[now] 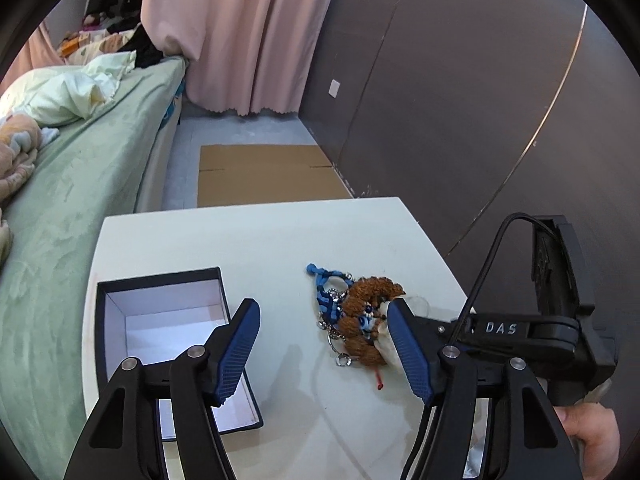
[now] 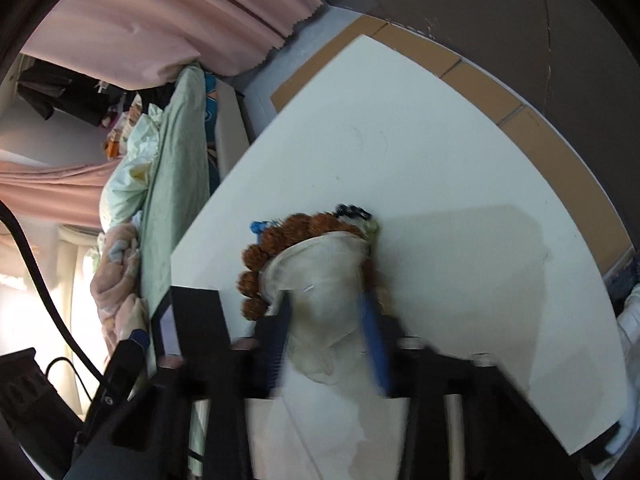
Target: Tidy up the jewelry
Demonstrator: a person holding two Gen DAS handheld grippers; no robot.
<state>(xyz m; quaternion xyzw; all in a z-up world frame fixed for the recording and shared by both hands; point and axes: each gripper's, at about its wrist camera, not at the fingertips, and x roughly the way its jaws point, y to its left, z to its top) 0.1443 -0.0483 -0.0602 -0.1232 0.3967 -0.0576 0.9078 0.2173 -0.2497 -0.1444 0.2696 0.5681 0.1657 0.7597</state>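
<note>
One pouch (image 2: 324, 280), mouth likely facing away, btw R fingers (image 2: 370, 320).

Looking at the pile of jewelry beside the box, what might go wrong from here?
1. The right gripper pinches only the translucent pouch; the brown bead strand and blue cord tangled around it may drag or drop off.
2. The open box lies under the left gripper, whose fingers could knock it.

A white table (image 1: 256, 236) carries everything. On its near left stands an open black box (image 1: 160, 320) with a white inside, and to the right of it, well apart, lies a tangled heap of jewelry (image 1: 356, 320): brown bead strands, a blue knotted cord, small metal rings and a pale sheer pouch (image 2: 328, 280).
</note>
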